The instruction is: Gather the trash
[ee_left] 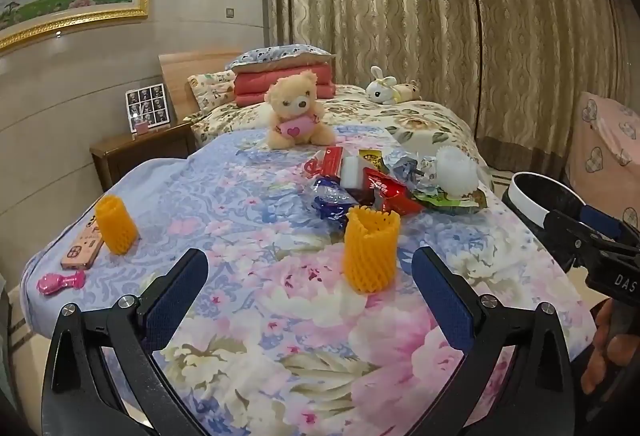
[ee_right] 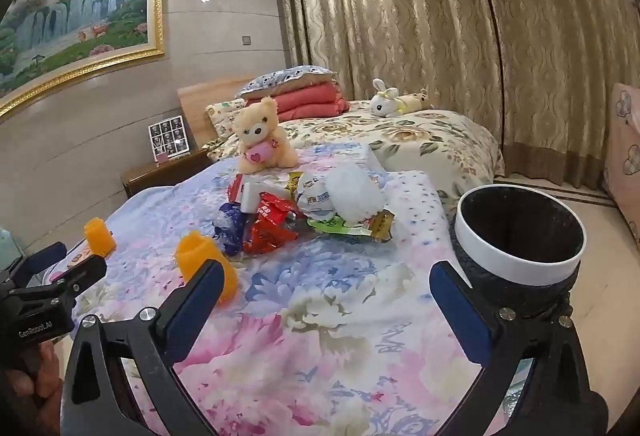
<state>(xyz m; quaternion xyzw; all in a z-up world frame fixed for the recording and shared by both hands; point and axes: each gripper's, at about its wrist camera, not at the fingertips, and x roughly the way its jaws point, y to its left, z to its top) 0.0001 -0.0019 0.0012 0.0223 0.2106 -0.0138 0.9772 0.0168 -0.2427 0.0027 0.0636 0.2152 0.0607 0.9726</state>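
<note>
A pile of wrappers point(ee_left: 384, 183) lies on the floral bedspread, with red, blue and green packets and a white foam net point(ee_left: 456, 171); it also shows in the right wrist view point(ee_right: 304, 211). A yellow foam net point(ee_left: 371, 248) stands upright just ahead of my left gripper point(ee_left: 310, 276), which is open and empty. A second yellow net point(ee_left: 116, 224) stands at the left. My right gripper point(ee_right: 326, 292) is open and empty above the bedspread. A black bin with a white rim point(ee_right: 520, 232) stands right of the bed, beside its right finger.
A teddy bear point(ee_left: 296, 111) sits behind the pile. A wooden phone-like case point(ee_left: 82, 246) and a pink toy point(ee_left: 60, 283) lie at the bed's left edge. A rabbit plush point(ee_left: 382, 85), pillows, a nightstand point(ee_left: 144, 151) and curtains stand farther back.
</note>
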